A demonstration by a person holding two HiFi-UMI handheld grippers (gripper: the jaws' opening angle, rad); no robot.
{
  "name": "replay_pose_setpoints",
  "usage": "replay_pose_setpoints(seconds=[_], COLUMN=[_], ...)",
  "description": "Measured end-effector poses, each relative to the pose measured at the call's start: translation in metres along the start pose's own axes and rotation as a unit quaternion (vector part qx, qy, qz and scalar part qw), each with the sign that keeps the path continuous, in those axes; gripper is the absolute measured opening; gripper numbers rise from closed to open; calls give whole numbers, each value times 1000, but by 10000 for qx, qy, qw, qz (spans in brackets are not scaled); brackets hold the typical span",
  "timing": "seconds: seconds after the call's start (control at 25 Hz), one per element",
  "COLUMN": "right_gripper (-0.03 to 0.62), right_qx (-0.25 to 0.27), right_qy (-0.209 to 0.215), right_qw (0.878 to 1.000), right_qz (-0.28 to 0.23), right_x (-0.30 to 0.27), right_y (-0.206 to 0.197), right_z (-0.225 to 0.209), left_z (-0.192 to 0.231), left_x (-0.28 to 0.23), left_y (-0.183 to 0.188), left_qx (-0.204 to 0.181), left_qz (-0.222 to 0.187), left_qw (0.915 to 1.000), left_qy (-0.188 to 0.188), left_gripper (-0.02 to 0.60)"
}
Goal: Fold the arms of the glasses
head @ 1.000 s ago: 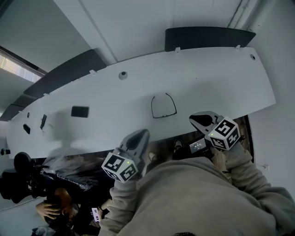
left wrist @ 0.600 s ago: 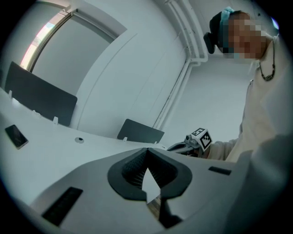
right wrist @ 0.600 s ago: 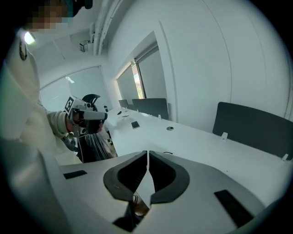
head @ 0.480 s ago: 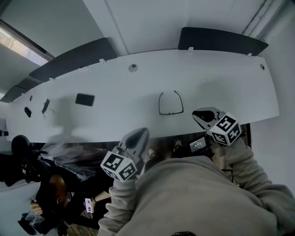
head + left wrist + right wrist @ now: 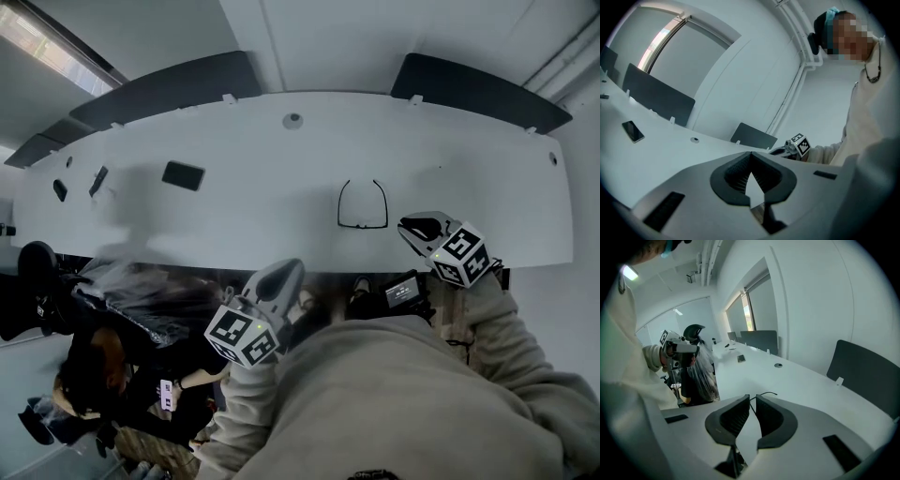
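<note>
Head view: the glasses [image 5: 363,226] lie on the white table [image 5: 234,216], arms unfolded, right of centre. The right gripper [image 5: 419,228] hovers just right of them. The left gripper [image 5: 281,278] hangs at the near edge, well apart.

Left gripper view: jaws together, empty.

Right gripper view: jaws nearly touching, empty, glasses just beyond their tips.

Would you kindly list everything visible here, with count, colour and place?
table: one, white, long, across the head view
glasses: one pair, black, arms unfolded, on the table, centre
phone: one, black, on the table's left
divider panels: two, dark, along the far edge
bystander: one, dark clothes, lower left, below the table
left gripper: one, grey, shut, by the near edge
right gripper: one, grey, shut, right of the glasses
</note>
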State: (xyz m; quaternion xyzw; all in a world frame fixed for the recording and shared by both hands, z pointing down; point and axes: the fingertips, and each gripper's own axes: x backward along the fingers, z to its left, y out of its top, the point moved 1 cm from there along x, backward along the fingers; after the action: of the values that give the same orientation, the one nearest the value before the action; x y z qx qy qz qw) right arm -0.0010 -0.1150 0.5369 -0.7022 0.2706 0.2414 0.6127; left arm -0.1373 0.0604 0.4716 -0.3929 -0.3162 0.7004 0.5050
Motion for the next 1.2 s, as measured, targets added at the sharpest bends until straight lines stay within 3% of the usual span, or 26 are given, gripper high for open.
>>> replay_pose_setpoints(seconds=[0.76,1.2], right_gripper=[26,101], right_qx=[396,852], right_qy=[477,741], right_qw=[9950,9857], right_qz=[786,1253], right_x=[-75,-105], right_y=[-26,-38], right_z=[-17,-15], left_z=[35,51], left_x=[26,38], left_y=[-9,-13], left_qx=[414,569], left_qz=[-202,-251], left_qw=[9962,9928], left_qy=[741,1024], left_gripper=[6,6])
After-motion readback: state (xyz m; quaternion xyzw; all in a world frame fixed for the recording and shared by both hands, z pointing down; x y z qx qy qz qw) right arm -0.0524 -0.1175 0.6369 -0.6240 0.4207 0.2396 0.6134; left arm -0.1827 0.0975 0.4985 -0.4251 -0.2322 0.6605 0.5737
